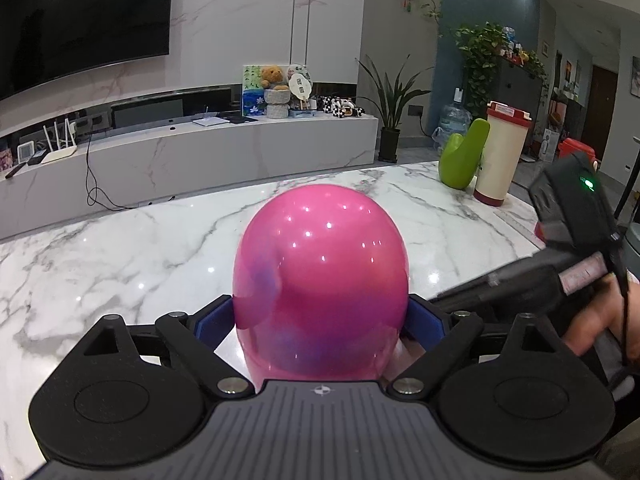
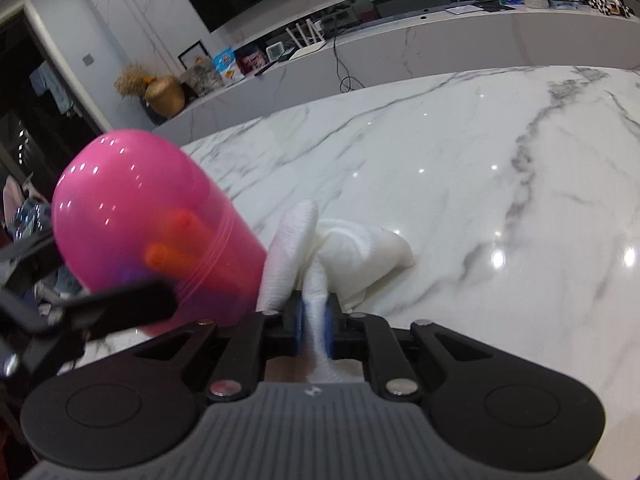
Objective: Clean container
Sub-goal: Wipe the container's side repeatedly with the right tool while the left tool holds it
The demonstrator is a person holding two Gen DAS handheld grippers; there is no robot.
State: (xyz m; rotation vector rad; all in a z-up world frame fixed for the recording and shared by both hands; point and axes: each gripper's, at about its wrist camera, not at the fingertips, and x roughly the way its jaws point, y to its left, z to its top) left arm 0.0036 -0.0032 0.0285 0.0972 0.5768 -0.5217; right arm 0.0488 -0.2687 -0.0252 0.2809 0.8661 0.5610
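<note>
Our left gripper (image 1: 320, 320), jaws spread wide, cradles the pink container (image 1: 320, 280) above the marble table (image 1: 120, 240) near its front edge. Our right gripper (image 2: 314, 320) pinches the white cloth (image 2: 352, 248) tight; we should press it against the container's side and wipe in 1 steady stroke.

container: (image 1: 320, 280) near the front edge of the table (image 1: 120, 248), between the two pads (image 1: 214, 322) of the left gripper (image 1: 320, 322), its rounded end pointing away toward the far side
cloth: (image 2: 360, 248) on the table just right of the container, one end pinched in the right gripper (image 2: 314, 330), the rest bunched on the tabletop beyond it
right gripper: right of the container, near the table's right edge
jug: (image 1: 502, 152) far right corner of the table
seat: (image 1: 464, 156) just left of the jug
counter: (image 1: 200, 148) behind the table, along the far wall
potted plant: (image 1: 390, 112) right of the counter's end
</note>
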